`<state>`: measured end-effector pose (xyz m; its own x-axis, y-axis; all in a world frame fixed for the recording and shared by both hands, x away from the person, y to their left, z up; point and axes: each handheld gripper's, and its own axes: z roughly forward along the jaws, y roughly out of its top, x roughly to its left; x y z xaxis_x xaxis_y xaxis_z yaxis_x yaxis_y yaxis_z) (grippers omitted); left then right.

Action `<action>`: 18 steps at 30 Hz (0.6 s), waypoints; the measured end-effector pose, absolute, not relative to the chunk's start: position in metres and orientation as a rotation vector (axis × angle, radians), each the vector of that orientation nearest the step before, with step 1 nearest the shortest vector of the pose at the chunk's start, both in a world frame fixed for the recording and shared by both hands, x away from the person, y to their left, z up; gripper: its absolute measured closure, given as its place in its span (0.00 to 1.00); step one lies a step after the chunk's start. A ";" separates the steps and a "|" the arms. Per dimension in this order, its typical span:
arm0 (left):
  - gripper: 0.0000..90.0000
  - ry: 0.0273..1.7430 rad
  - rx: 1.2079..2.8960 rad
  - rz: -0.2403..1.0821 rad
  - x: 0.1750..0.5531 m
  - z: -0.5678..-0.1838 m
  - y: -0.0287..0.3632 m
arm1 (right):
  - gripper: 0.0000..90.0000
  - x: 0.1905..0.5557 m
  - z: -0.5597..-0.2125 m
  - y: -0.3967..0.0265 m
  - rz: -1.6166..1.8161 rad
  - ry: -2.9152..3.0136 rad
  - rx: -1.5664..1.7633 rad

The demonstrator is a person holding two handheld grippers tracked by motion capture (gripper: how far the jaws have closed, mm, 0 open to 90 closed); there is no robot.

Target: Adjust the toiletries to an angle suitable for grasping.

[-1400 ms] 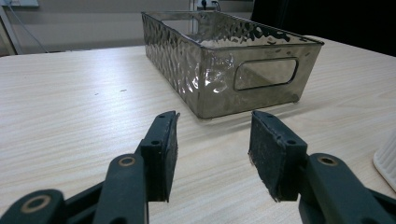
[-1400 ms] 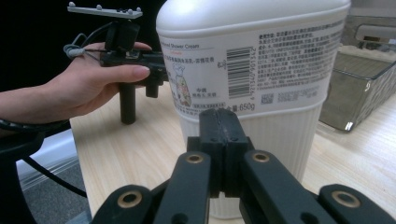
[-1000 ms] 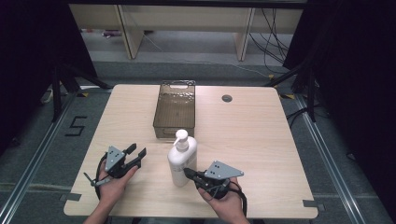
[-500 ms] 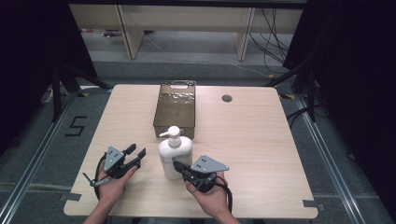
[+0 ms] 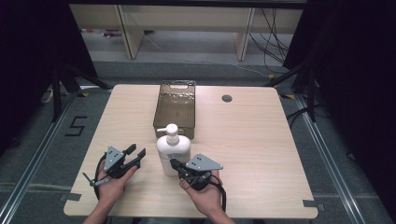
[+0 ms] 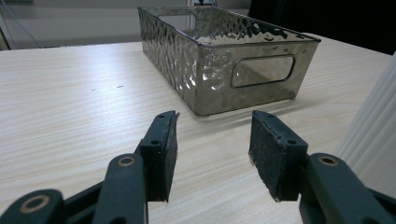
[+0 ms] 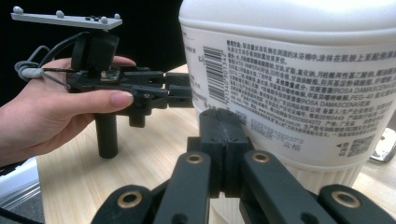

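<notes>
My right gripper point(image 5: 176, 164), jaws closed on nothing, touches the base of the upright white pump bottle point(image 5: 173, 150) directly ahead; my left gripper point(image 5: 135, 154), jaws partly open and empty, stands just beside it.

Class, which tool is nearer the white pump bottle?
Right. The right tool, jaws shut, is at the pump bottle base; the left tool, jaws apart, sits off to its left.
</notes>
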<state>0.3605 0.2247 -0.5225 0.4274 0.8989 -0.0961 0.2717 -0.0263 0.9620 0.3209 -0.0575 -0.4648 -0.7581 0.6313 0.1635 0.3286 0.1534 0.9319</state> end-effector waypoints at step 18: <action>0.46 1.011 1.480 0.712 0.338 -0.491 0.216 | 0.74 0.306 -0.445 -0.127 1.648 2.127 0.852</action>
